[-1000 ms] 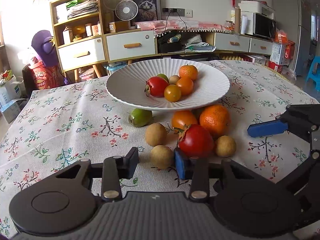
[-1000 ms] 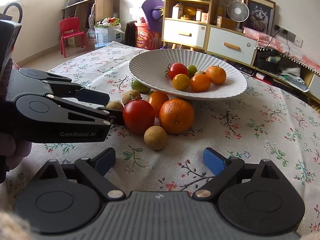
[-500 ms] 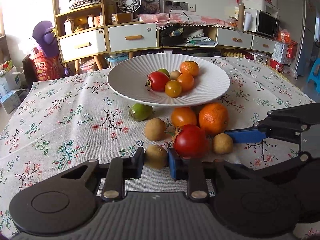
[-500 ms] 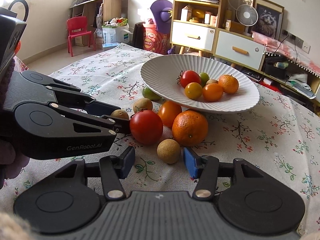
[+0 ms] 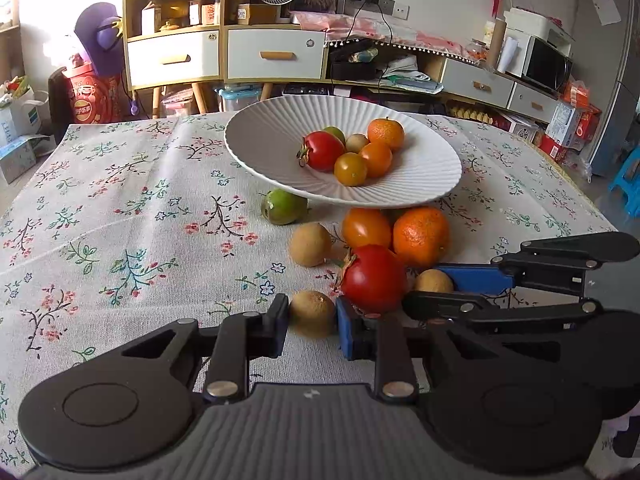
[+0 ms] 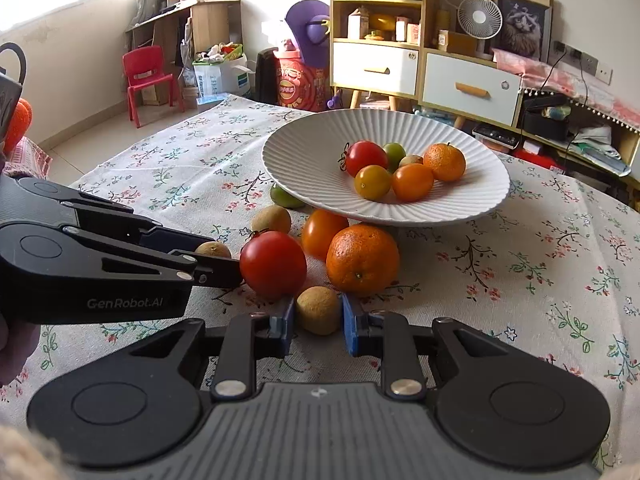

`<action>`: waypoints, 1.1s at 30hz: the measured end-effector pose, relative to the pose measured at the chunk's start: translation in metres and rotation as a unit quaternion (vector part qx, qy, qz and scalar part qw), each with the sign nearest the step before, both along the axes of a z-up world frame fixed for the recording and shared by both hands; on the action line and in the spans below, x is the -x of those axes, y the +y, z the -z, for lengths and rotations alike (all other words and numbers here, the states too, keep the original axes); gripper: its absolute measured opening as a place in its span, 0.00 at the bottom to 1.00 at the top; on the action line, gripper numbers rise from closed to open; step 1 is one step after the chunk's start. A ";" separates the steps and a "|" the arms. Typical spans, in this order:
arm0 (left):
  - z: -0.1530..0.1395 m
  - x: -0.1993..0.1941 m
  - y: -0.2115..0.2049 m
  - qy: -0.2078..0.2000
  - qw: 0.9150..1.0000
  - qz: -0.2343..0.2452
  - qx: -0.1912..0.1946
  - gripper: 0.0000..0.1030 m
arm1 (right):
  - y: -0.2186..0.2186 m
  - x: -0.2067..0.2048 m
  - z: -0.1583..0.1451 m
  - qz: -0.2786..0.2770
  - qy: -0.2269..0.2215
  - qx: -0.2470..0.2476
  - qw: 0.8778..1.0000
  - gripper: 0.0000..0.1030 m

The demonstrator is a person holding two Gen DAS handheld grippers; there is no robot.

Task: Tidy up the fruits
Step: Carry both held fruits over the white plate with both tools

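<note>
Fruits on floral cloth, each claw (left one marked "GenRobot.AI") clamping a brown longan.

Left claw and right claw aside, that line stands.

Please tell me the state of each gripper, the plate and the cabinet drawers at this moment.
Left gripper: shut on a small brown fruit.
Right gripper: shut on another small brown fruit.
White ribbed plate: holds six fruits, not full.
Cabinet drawers: closed.

Table with floral cloth carries white ribbed plate, green fruit, orange, red tomato, brown longans.
</note>
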State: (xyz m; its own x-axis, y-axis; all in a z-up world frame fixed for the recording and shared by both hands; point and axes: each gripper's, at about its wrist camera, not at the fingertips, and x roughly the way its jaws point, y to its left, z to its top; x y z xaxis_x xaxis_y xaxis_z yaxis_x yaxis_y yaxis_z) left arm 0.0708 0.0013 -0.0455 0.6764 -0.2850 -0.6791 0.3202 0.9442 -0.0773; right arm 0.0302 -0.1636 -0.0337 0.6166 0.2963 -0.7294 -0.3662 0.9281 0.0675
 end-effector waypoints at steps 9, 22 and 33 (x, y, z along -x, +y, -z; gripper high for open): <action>-0.003 0.002 0.003 0.019 1.000 -0.002 0.016 0.17 | -0.010 -0.004 -0.003 0.017 0.024 -0.038 0.999 0.22; -0.023 0.009 0.006 0.022 0.999 -0.001 0.042 0.17 | -0.016 -0.001 -0.020 0.033 0.037 -0.080 0.996 0.22; -0.049 0.007 0.001 -0.007 0.998 0.002 0.064 0.17 | -0.023 -0.010 -0.038 0.047 0.008 -0.095 0.994 0.22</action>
State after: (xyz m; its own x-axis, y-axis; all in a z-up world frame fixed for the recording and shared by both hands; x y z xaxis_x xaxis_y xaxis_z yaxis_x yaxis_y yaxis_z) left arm 0.0642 0.0021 0.0039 0.6837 -0.3726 -0.6275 0.3264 0.9252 -0.1937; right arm 0.0405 -0.1867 0.0040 0.6360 0.3712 -0.6765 -0.2765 0.9281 0.2493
